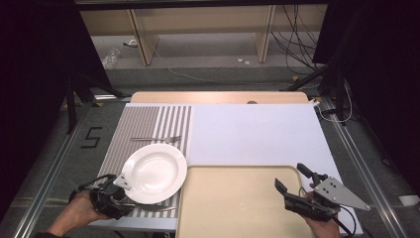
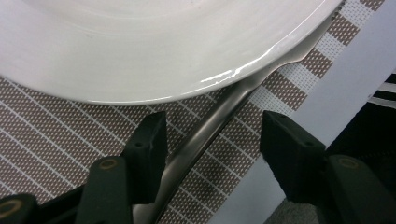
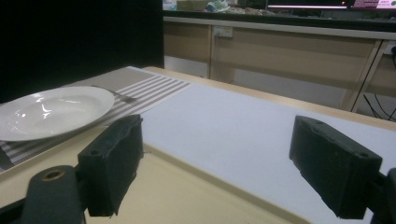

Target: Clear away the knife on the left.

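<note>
The right tongs (image 3: 217, 170) stand wide open, and nothing is between the two black jaws. Under them lies the beige tray (image 3: 177, 196), with its raised edge running across the picture. Beyond this edge a white sheet (image 3: 243, 130) covers the worktop (image 3: 299, 103). On the left, a white plate (image 3: 51, 114) rests on a striped placemat (image 3: 140, 88). Just behind the plate lies a thin metal piece (image 3: 122, 97), probably a fork, but it is too small to be sure. Farther back stands a light wooden cabinet (image 3: 280, 51), and dark cables (image 3: 380, 105) hang at the right.
</note>
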A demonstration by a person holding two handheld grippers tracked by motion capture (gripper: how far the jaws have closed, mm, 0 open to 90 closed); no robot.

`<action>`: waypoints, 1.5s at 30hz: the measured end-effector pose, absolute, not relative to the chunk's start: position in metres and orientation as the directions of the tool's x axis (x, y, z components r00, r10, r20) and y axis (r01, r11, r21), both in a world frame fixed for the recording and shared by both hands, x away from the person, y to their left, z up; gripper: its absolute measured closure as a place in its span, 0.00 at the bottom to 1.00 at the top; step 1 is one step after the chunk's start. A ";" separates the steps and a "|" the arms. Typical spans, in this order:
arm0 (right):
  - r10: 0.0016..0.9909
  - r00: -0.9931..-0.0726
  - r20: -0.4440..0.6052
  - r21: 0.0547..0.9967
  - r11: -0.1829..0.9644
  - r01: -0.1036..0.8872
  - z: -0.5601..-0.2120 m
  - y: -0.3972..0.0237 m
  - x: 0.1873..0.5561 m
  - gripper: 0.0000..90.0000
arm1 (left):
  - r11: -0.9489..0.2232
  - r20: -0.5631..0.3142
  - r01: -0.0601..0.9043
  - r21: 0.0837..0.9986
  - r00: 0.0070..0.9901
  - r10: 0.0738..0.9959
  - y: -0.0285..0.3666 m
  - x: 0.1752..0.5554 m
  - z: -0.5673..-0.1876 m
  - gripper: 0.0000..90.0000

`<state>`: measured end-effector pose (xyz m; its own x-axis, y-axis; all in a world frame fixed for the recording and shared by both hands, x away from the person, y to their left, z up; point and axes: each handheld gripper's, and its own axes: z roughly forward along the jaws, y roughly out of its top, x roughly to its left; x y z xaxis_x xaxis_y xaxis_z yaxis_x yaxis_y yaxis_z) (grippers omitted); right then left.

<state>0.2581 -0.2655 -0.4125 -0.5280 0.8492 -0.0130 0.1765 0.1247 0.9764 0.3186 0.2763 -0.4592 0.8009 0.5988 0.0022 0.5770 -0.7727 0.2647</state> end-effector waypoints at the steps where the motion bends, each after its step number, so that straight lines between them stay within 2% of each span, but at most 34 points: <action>1: 0.849 -0.528 -0.013 0.976 0.125 0.176 -0.412 -0.266 0.258 0.20 | -0.771 -0.004 0.581 0.262 0.799 0.601 0.276 0.319 -0.460 0.48; 10: 0.848 -0.530 -0.015 0.977 0.126 0.175 -0.413 -0.265 0.259 0.21 | -0.790 0.011 0.566 0.235 0.812 0.584 0.270 0.320 -0.463 0.58; 14: 0.847 -0.531 -0.010 0.975 0.125 0.181 -0.414 -0.265 0.259 0.21 | -0.812 0.010 0.539 0.224 0.832 0.555 0.270 0.318 -0.463 0.68; 22: 0.846 -0.532 -0.014 0.975 0.131 0.182 -0.413 -0.264 0.258 0.21 | -0.866 0.060 0.465 0.182 0.874 0.482 0.259 0.311 -0.462 0.78; 30: 0.844 -0.536 -0.017 0.973 0.136 0.184 -0.414 -0.264 0.259 0.21 | -0.899 0.067 0.415 0.143 0.902 0.427 0.254 0.312 -0.461 0.81; 33: 0.843 -0.537 -0.017 0.973 0.138 0.186 -0.414 -0.264 0.259 0.21 | -0.920 0.094 0.373 0.123 0.918 0.385 0.250 0.307 -0.461 0.87; 39: 0.844 -0.536 -0.013 0.973 0.133 0.186 -0.414 -0.264 0.259 0.21 | -0.946 0.113 0.310 0.091 0.941 0.320 0.245 0.305 -0.460 0.88; 42: 0.844 -0.536 -0.016 0.973 0.137 0.187 -0.414 -0.264 0.259 0.21 | -0.958 0.094 0.272 0.090 0.955 0.280 0.244 0.302 -0.460 0.88; 45: 0.846 -0.534 -0.012 0.973 0.133 0.189 -0.414 -0.264 0.259 0.21 | -0.957 0.069 0.274 0.101 0.957 0.281 0.244 0.299 -0.460 0.88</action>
<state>0.2591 -0.2641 -0.4137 -0.5338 0.8455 -0.0117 0.1894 0.1331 0.9729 0.2995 0.2442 -0.4599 0.9572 0.2812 0.0691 0.2737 -0.9565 0.1008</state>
